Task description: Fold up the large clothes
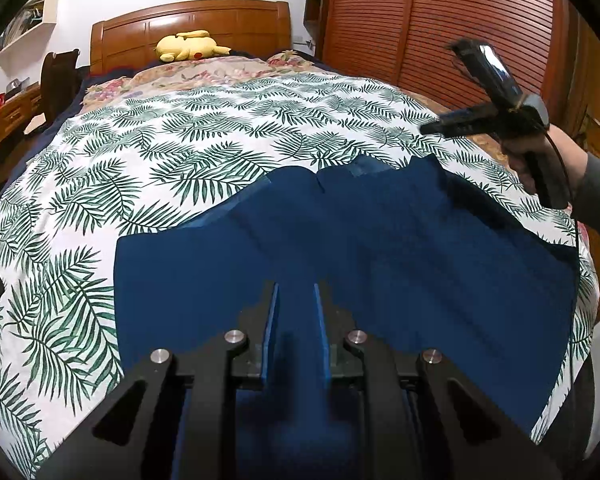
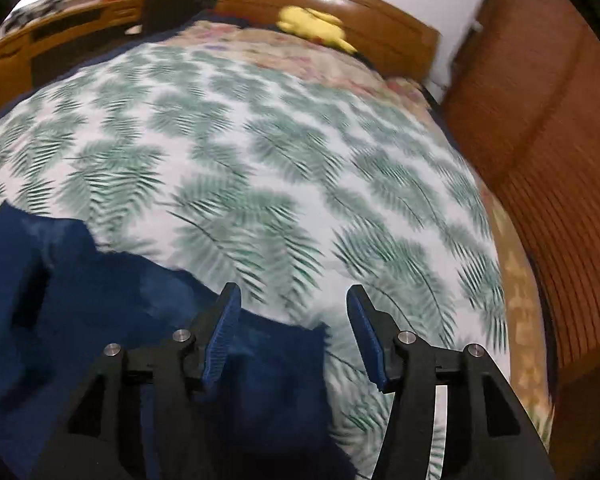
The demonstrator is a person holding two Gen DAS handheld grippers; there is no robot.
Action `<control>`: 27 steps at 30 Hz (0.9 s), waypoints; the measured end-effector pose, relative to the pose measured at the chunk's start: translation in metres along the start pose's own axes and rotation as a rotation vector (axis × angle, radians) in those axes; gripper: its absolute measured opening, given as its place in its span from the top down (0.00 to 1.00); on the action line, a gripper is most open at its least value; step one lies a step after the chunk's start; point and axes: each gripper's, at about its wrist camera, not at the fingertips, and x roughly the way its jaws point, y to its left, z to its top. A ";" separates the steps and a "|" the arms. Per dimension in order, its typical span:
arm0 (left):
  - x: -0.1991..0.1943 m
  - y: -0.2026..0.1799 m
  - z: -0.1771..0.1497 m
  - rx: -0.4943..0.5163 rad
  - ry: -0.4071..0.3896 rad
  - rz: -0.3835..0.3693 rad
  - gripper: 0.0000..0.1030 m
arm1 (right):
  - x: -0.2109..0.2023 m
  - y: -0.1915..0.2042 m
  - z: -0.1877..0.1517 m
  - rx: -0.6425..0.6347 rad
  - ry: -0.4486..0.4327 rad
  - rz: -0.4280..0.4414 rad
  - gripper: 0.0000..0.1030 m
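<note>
Both cameras look steeply down along their fingers toward the wooden headboard (image 1: 192, 20). The left view sits close above the blue garment (image 1: 340, 248); the right view, higher and blurred, shares the leaf-print sheet (image 2: 260, 152) and yellow plush toy (image 2: 316, 26)

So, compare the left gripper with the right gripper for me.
The left gripper has its jaws nearly together with the blue garment between them; the right gripper stands open and empty. The left sits low on the garment; the right hangs above the leaf-print bedcover. Both have blue pads.
</note>
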 end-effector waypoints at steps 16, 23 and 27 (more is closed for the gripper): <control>0.007 -0.001 -0.003 0.013 0.023 0.008 0.86 | 0.034 -0.019 -0.054 0.108 0.151 0.158 0.87; 0.009 0.002 -0.006 0.002 0.030 0.001 0.86 | 0.003 -0.040 -0.047 0.107 0.028 -0.109 0.99; 0.009 0.001 -0.006 0.004 0.031 0.003 0.86 | 0.019 -0.061 -0.057 0.150 0.118 -0.138 0.99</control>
